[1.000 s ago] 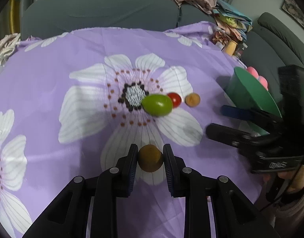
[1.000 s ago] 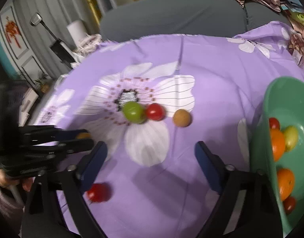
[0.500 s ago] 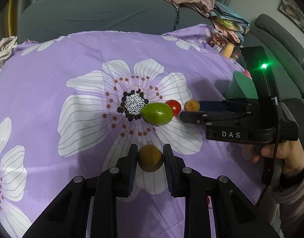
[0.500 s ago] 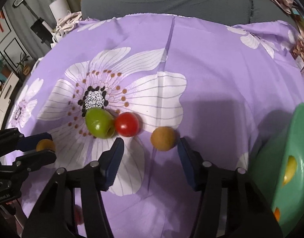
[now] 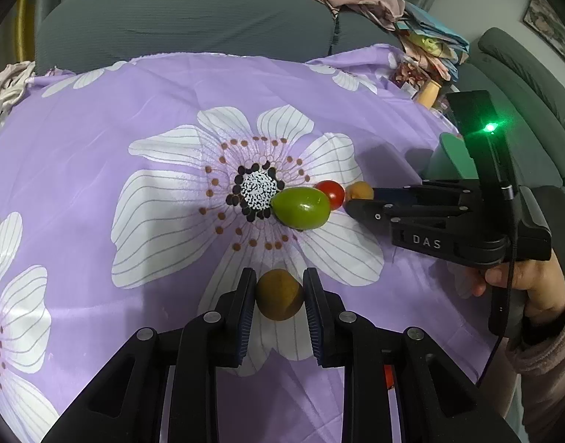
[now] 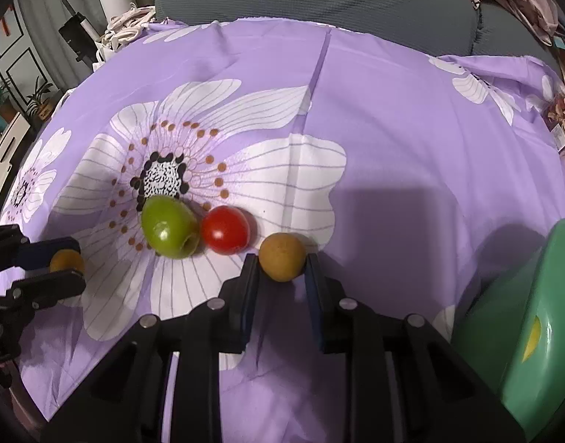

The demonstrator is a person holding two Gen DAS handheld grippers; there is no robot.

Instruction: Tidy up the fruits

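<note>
Fruits, left to right on the purple floral cloth (image 5: 142, 118). In the right wrist view, the left gripper (image 6: 66, 264) sits at far left, jaws clamped on a brown round fruit (image 6: 65, 260) that is only partly visible there. The left wrist view shows that grip properly: both pads pressed against the sides of the same fruit (image 5: 279, 294), left gripper (image 5: 279, 295) over a white petal.

Next comes the green fruit (image 6: 169, 228) at the edge of the flower's dark centre, touching or just short of a red tomato (image 6: 225, 229) on its right. Then a second brown fruit (image 6: 282, 256), with the right gripper (image 6: 282, 269) closed on it, pads against both sides. From the left wrist view that fruit (image 5: 359, 192) is half hidden behind the right gripper's (image 5: 359, 201) fingers, so contact can't be confirmed from there; that view does show a hand (image 5: 522, 284) in a pinkish sleeve holding the gripper body, green LED lit.

Far right: green bowl (image 6: 522, 295). The right wrist view shows something yellow (image 6: 532, 336) inside it; the left wrist view shows only a sliver of the bowl (image 5: 448, 155) behind the gripper, contents not visible. The left view also catches a bit of red (image 5: 388, 380) low between the left gripper's arms; can't identify it.
</note>
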